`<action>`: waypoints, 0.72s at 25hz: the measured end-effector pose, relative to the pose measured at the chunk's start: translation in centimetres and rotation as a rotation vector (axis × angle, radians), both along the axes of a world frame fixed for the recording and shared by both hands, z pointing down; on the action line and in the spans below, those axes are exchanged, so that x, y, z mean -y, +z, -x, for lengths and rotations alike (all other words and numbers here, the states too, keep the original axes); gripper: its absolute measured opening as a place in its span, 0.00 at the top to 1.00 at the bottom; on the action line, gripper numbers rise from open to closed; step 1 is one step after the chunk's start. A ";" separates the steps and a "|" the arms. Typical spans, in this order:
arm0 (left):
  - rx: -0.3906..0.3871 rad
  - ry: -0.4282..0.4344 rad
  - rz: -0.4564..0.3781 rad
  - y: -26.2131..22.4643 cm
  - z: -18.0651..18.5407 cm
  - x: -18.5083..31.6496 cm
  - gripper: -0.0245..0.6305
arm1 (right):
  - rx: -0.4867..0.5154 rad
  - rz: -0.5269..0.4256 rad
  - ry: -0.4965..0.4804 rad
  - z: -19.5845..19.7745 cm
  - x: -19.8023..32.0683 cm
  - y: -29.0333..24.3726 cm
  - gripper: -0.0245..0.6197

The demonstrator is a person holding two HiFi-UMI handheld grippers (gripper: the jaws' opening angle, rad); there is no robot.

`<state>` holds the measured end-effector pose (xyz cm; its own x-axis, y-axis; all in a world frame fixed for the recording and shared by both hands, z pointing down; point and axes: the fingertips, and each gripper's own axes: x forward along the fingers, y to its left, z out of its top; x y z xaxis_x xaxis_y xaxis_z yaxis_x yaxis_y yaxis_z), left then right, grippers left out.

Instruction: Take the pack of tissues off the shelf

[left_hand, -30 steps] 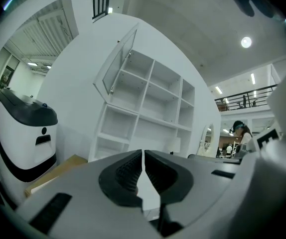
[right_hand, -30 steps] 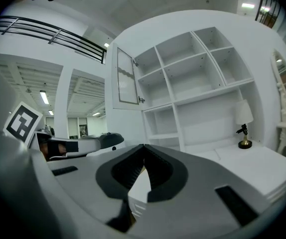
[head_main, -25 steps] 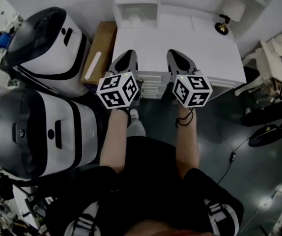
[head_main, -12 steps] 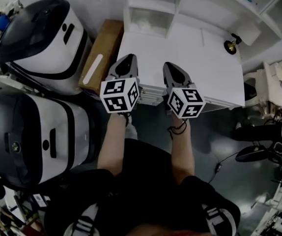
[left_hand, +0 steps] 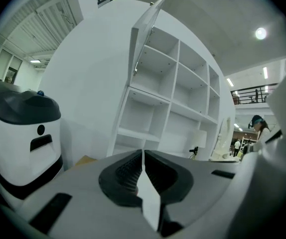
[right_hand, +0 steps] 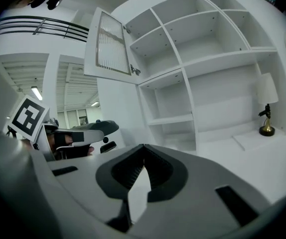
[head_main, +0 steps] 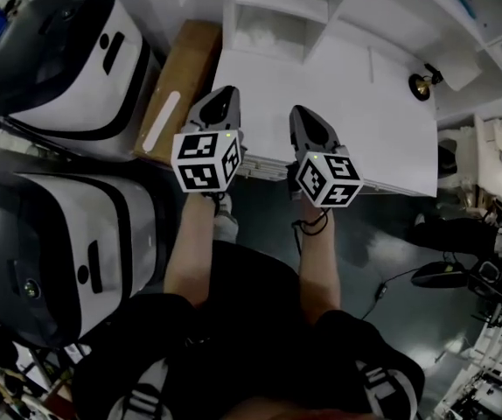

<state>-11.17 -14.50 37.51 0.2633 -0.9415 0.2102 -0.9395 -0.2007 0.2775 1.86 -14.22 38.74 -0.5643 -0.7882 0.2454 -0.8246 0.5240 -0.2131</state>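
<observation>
A white shelf unit (head_main: 321, 7) stands behind a white counter top (head_main: 356, 121). In its low left cubby lies a pale crumpled shape (head_main: 264, 35), perhaps the pack of tissues; it is too dim to be sure. My left gripper (head_main: 223, 96) and right gripper (head_main: 299, 114) hover side by side over the counter's near edge, well short of the cubbies. In the left gripper view the left gripper (left_hand: 143, 152) is shut with nothing between its jaws. The right gripper (right_hand: 144, 146) is shut too and holds nothing. The cubbies (right_hand: 193, 59) in the right gripper view look bare.
Two big white-and-black machines (head_main: 67, 59) (head_main: 59, 261) stand at the left, with a cardboard box (head_main: 177, 86) between them and the counter. A small lamp (head_main: 426, 81) sits at the counter's right. An upper cabinet door (right_hand: 110, 46) hangs open. Cables and a dark stand (head_main: 443, 274) lie on the floor.
The head view has tilted up, so more of the shelf shows. Both grippers sit slightly lower and nearer the counter's edge in the picture. Both stay shut.
</observation>
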 end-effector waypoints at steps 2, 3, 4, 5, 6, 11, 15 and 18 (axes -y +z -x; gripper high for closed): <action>0.025 0.036 -0.020 -0.4 0.5 1.2 0.92 | 0.010 0.001 0.013 0.6 1.4 0.0 0.93; 0.040 0.060 -0.029 -0.6 0.4 1.8 0.92 | 0.015 0.000 0.019 1.0 2.1 -0.1 0.93; 0.054 0.082 -0.036 -0.7 0.4 2.4 0.92 | 0.019 -0.002 0.023 1.6 2.7 -0.1 0.93; 0.065 0.100 -0.039 -0.7 0.5 2.9 0.92 | 0.021 -0.004 0.025 2.3 3.2 -0.2 0.93; 0.071 0.111 -0.037 -0.6 0.8 3.5 0.92 | 0.021 -0.006 0.026 2.9 3.6 -0.1 0.93; 0.128 0.175 -0.029 0.8 1.3 6.6 0.92 | 0.003 0.004 0.079 3.3 5.6 0.6 0.93; 0.151 0.228 -0.028 1.3 0.6 8.3 0.92 | -0.010 0.003 0.153 1.7 6.5 0.9 0.93; 0.122 0.255 -0.029 1.0 -0.3 9.0 0.92 | -0.021 -0.013 0.184 0.7 7.1 0.0 0.93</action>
<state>-10.85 -23.49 38.50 0.4664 -0.8544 0.2293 -0.8840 -0.4407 0.1559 1.16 -21.34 38.74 -0.4049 -0.8809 0.2451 -0.9111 0.3661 -0.1892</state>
